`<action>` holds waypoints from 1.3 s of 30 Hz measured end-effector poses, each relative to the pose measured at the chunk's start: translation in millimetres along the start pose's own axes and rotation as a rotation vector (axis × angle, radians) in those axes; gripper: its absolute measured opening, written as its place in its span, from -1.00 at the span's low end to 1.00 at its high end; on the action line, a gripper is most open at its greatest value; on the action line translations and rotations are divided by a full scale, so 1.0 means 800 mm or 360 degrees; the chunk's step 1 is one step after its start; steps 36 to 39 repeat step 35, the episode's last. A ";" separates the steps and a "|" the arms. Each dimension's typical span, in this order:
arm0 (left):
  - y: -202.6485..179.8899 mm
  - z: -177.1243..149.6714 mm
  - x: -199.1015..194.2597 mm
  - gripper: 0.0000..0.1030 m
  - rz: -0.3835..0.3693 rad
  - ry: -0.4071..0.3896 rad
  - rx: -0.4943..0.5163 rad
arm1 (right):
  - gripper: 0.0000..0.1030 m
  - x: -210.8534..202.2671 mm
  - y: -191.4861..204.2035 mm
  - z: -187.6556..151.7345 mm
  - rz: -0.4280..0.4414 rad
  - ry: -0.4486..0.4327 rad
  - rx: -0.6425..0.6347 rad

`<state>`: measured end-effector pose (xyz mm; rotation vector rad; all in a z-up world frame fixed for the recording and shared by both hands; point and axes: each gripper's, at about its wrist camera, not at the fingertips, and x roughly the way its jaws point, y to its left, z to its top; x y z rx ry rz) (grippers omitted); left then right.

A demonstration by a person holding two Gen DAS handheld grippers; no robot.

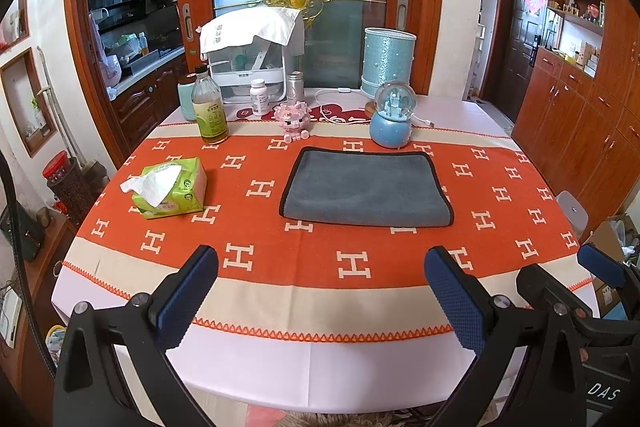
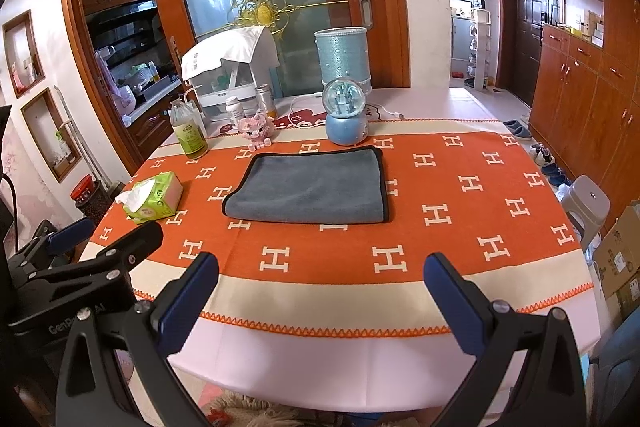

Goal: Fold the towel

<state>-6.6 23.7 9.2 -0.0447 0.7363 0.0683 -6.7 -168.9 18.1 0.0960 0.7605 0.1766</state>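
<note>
A grey towel (image 1: 366, 189) with a black edge lies flat, folded into a rectangle, on the orange patterned tablecloth (image 1: 320, 259); it also shows in the right wrist view (image 2: 310, 187). My left gripper (image 1: 320, 299) is open and empty, held near the table's front edge, well short of the towel. My right gripper (image 2: 320, 301) is open and empty, also at the front edge. The right gripper shows at the right of the left wrist view (image 1: 568, 275), and the left gripper at the left of the right wrist view (image 2: 106, 233).
A green tissue pack (image 1: 170, 193) lies left of the towel. Behind the towel stand a blue snow globe (image 1: 392, 119), a pink toy pig (image 1: 292, 119), a bottle (image 1: 209, 107), a teal cylinder (image 1: 388, 63) and a white rack (image 1: 252, 55). A stool (image 2: 586, 205) stands at the right.
</note>
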 end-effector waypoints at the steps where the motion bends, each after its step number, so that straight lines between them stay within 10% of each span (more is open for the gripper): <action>1: 0.000 0.000 0.000 0.99 0.0000 0.0001 0.0001 | 0.99 0.000 0.000 -0.001 0.0001 0.0002 0.0002; 39: 0.004 -0.002 0.001 0.99 0.0008 0.0014 0.0017 | 0.99 0.006 0.004 -0.010 -0.0009 0.0034 0.0017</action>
